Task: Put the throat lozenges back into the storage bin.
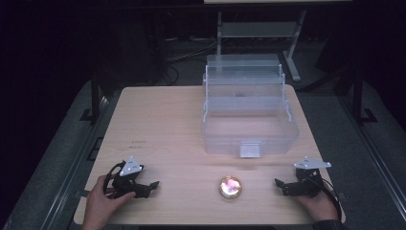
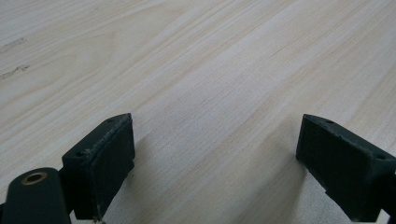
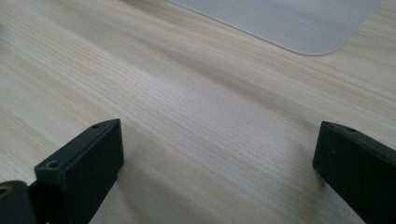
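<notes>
Nothing here carries writing that can be read — the clear plastic box point(image 1: 249, 122) is unmarked as far as one can tell, and the pale square latch point(image 1: 250, 149) on its front wall is blank at this distance; a couple of small dark marks on the wooden table point(image 1: 167, 124) are too small to make out. The box stands open at the far right part of the table, its tiered trays stepped up and back behind the main tub. Near the front edge, about midway between the two grippers and just in front of the latch, sits a small round object point(image 1: 230, 187) with a shiny rim and a pinkish centre; what it is, I cannot tell. The left gripper point(image 1: 154, 184) lies low on the table at the front left, held by the left hand point(image 1: 101, 201) with the forearm coming in from the bottom edge, its jaws pointing right toward the round object and spread wide with only bare wood between them. The right gripper point(image 1: 277, 182) mirrors it at the front right in the right hand point(image 1: 320, 206) — jaws pointing left, wide apart, nothing between them. Both stay well apart from the round object.
</notes>
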`<state>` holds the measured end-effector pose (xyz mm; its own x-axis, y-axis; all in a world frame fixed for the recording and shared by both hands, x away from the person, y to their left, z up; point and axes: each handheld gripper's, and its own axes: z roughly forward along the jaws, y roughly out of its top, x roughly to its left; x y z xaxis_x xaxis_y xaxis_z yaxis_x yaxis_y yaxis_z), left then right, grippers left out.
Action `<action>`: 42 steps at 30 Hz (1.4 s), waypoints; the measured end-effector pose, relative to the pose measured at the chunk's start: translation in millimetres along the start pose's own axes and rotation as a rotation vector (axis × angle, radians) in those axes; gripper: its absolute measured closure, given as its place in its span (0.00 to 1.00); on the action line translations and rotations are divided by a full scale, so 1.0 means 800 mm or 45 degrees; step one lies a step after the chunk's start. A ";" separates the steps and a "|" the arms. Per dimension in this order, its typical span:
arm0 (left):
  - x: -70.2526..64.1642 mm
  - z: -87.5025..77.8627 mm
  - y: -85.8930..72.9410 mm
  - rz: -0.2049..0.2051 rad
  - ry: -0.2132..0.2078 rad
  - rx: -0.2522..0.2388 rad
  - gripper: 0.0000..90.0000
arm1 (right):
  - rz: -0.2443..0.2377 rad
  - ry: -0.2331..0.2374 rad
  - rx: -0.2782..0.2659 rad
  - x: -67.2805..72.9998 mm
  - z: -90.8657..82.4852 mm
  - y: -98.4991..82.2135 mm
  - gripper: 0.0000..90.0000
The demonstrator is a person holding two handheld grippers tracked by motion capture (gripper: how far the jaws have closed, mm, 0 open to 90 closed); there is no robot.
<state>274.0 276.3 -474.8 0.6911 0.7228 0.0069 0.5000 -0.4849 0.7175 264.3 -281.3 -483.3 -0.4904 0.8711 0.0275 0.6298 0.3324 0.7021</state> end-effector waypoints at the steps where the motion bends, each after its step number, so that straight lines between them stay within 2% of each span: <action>1: 0.000 0.000 0.000 0.000 0.000 0.000 0.12 | 0.000 0.000 0.000 0.000 0.000 0.000 0.02; 16: 0.000 0.000 0.000 -0.001 0.000 -0.003 0.12 | -0.025 0.021 0.014 -0.002 0.001 0.003 0.01; 19: 0.000 0.000 0.000 -0.001 0.001 -0.002 0.12 | -0.030 0.036 0.041 -0.001 0.001 0.006 0.02; 23: 0.000 0.000 0.000 -0.002 0.002 -0.001 0.12 | -0.025 0.085 0.063 0.001 0.000 0.010 0.02; 27: 0.000 0.000 -0.001 -0.003 0.003 -0.002 0.12 | -0.061 0.080 0.054 0.007 -0.005 0.016 0.02; 29: 0.000 -0.001 -0.001 -0.003 0.004 -0.001 0.12 | -0.055 0.083 0.060 0.010 -0.007 0.020 0.02; 36: 0.000 -0.001 0.000 -0.003 0.002 0.001 0.12 | -0.093 0.075 0.077 0.017 -0.009 0.028 0.02; 39: 0.000 -0.001 -0.001 -0.003 0.003 -0.001 0.12 | -0.110 0.074 0.091 0.019 -0.012 0.032 0.13; 42: 0.000 -0.001 -0.001 -0.003 0.004 -0.002 0.12 | -0.130 0.078 0.100 0.021 -0.014 0.035 0.13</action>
<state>273.4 276.7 -474.9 0.6883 0.7254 0.0073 0.5010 -0.4826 0.7184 267.1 -261.1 -455.3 -0.5889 0.8082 0.0038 0.6185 0.4476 0.6459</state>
